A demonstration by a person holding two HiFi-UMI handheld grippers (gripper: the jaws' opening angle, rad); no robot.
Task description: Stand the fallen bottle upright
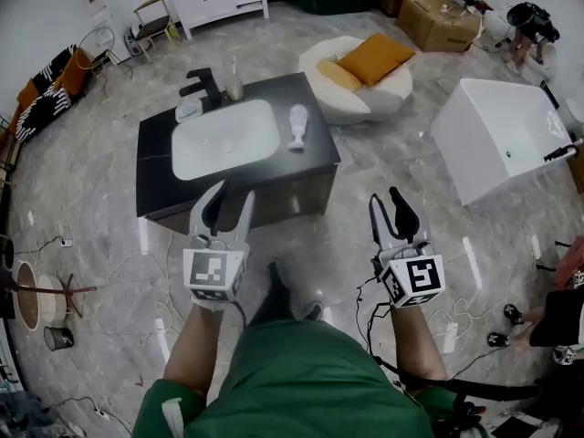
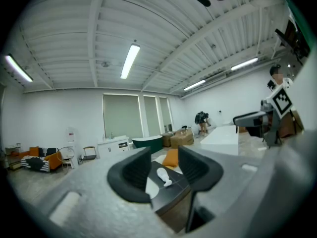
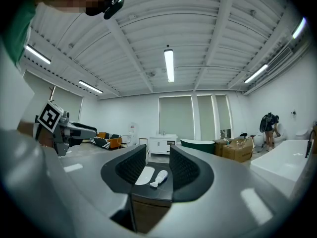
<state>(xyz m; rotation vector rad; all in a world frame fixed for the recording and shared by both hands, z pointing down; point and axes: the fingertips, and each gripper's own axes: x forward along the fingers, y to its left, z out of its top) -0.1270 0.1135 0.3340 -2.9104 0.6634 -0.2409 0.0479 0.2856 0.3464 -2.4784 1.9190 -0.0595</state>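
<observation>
A white bottle [image 1: 297, 126] lies on its side on the black countertop [image 1: 315, 164], just right of the white sink basin [image 1: 224, 140]. Both grippers hang in the air short of the vanity's front edge, well apart from the bottle. My left gripper [image 1: 231, 199] is open and empty, in front of the basin. My right gripper [image 1: 386, 203] is open and empty too, off the counter's right corner. The left gripper view shows the fallen bottle [image 2: 163, 176] far off between the jaws, and the right gripper view shows the bottle [image 3: 159, 178] the same way.
A black faucet [image 1: 201, 85], a clear glass [image 1: 234, 85] and a soap dish [image 1: 188, 110] stand along the counter's back. A white bathtub [image 1: 497, 135] stands to the right, a round seat with an orange cushion [image 1: 365, 67] behind. Cables [image 1: 447, 331] trail on the floor.
</observation>
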